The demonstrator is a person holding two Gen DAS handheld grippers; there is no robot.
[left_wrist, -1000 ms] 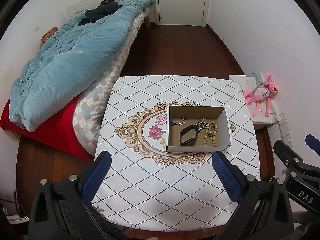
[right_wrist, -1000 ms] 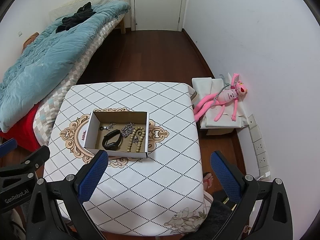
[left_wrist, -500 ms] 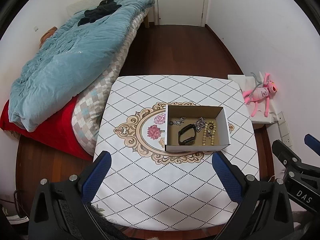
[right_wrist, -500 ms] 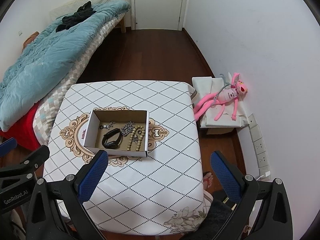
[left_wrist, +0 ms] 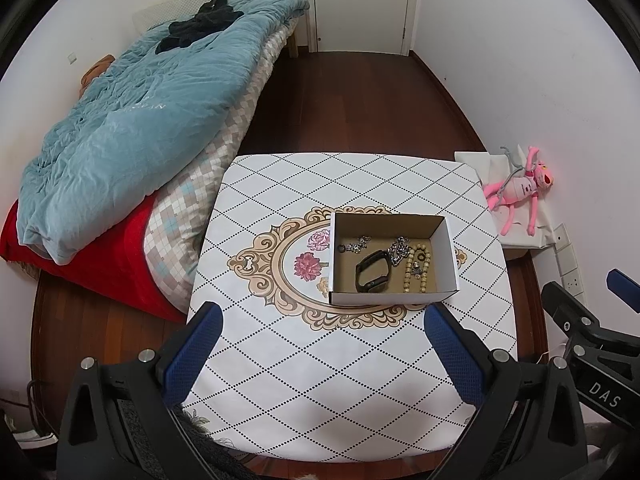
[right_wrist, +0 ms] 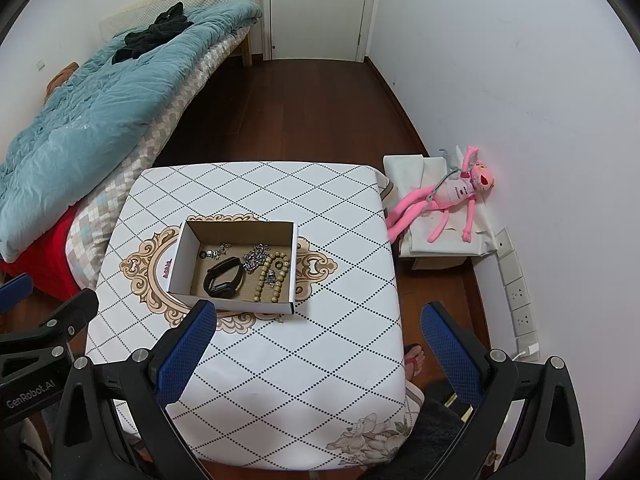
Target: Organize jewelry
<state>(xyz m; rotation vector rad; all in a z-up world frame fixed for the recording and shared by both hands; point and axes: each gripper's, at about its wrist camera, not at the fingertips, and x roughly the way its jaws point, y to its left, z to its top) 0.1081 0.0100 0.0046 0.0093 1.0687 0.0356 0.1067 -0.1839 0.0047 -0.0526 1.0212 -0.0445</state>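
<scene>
The box (left_wrist: 394,263) is seen ahead of both spread, empty grippers: centred before the left (left_wrist: 324,344), left of the right (right_wrist: 318,342).

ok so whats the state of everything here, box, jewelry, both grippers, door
cardboard box: open, no lid on it, upright on the table
black wristband: in the box, lying flat
bead bracelet: in the box, right of the wristband
silver chain: in the box, bunched up
left gripper: open, empty, above the table
right gripper: open, empty, above the table
door: shut
</scene>
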